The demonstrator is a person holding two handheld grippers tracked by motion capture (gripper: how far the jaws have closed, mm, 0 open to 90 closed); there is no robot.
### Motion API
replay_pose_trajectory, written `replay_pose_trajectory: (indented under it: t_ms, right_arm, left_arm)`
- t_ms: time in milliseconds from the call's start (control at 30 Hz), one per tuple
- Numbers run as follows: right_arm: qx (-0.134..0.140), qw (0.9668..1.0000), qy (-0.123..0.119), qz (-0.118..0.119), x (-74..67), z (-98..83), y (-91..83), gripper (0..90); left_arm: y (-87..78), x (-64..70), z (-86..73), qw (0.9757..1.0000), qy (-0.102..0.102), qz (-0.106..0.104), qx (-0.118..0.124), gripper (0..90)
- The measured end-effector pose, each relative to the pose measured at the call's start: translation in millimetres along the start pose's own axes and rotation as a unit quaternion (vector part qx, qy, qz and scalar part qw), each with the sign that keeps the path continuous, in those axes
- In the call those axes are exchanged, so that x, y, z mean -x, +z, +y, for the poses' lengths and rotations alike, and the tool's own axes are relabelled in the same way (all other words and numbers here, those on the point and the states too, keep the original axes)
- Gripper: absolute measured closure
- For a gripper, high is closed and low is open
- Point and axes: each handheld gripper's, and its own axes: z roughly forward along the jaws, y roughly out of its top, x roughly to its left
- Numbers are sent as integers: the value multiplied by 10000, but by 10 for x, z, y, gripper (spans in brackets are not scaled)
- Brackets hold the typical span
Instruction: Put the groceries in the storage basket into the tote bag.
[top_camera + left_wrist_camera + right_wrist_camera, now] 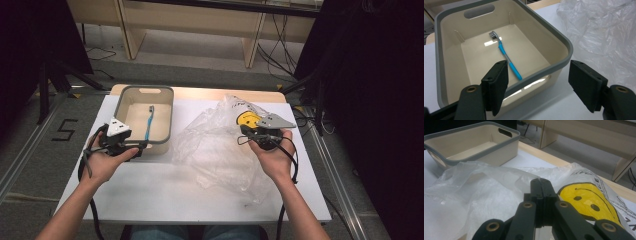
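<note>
Step in hand, as I judge: toothbrush [505,55] already lies inside bin [166,116], on its floor.

Left gripper [138,148] just at near rim of bin, jaws spread, nothing between.

Right gripper [248,131] right of bin, low over plastic bag [215,145], jaws pressed together; whether film is pinched, cannot tell.

Next probably calls for handling bag, lifting gently, film is slippery.

From above and behind me, the high view looks forward over the table [150,195]. My left gripper's camera stares closely down into the bin [564,45]; my right's looks low across the bag [474,195] toward that same bin.
</note>
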Motion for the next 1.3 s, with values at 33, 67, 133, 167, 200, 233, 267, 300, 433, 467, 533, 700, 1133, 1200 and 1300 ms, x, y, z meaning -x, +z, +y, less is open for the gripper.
replay_pose_trajectory:
  t_ms: [33, 67, 133, 167, 200, 233, 267, 300, 433, 467, 533, 700, 1133, 1200, 1300]
  right_arm:
    - [10, 10000, 1, -5, 5, -1, -1, 900]
    - [10, 10000, 1, -5, 5, -1, -1, 900]
    - [6, 10000, 13, 1, 12, -2, -8, 900]
    - [18, 10000, 15, 2, 16, -3, -9, 900]
    - [22, 10000, 28, -8, 17, -3, -10, 900]
    - [27, 10000, 24, -8, 17, -4, -11, 900]
    - [26, 10000, 15, -4, 14, -3, -12, 900]
    - [19, 10000, 9, 5, 10, -2, -12, 900]
    - [2, 10000, 8, 15, 3, -4, -5, 900]
    - [-3, 10000, 10, 17, 3, -4, -4, 900]
    - [-2, 10000, 13, 22, -1, -3, -2, 900]
    - [-6, 10000, 14, 42, 1, -6, 6, 900]
    - [-38, 10000, 12, 55, -4, -7, 9, 900]
    - [-40, 10000, 12, 55, -7, -8, 13, 900]
    - [-32, 10000, -3, 63, -12, -7, 18, 900]
  left_arm:
    - [13, -2, 19, 10000, 8, 2, -13, 320]
    - [25, -6, 37, 10000, 16, 6, -19, 320]
    - [51, -18, 72, 10000, 22, 23, -32, 320]
    - [65, -23, 86, 10000, 13, 37, -30, 320]
    - [82, -29, 99, 10000, 21, 58, -40, 320]
    - [100, -32, 109, 10000, 23, 48, -68, 321]
    - [119, -31, 118, 9999, 34, 45, -100, 321]
    - [135, -33, 127, 9999, 72, 36, -140, 321]
    - [186, -52, 169, 9998, 80, 56, -179, 325]
    - [193, -61, 182, 9998, 71, 70, -180, 327]
    - [205, -76, 212, 9998, 55, 80, -184, 326]
    - [255, -114, 277, 9996, 70, 94, -263, 326]
    - [399, -205, 373, 9991, -17, 243, -341, 324]
    - [433, -215, 391, 9989, 7, 244, -405, 324]
    - [481, -227, 422, 9987, 12, 246, -448, 323]
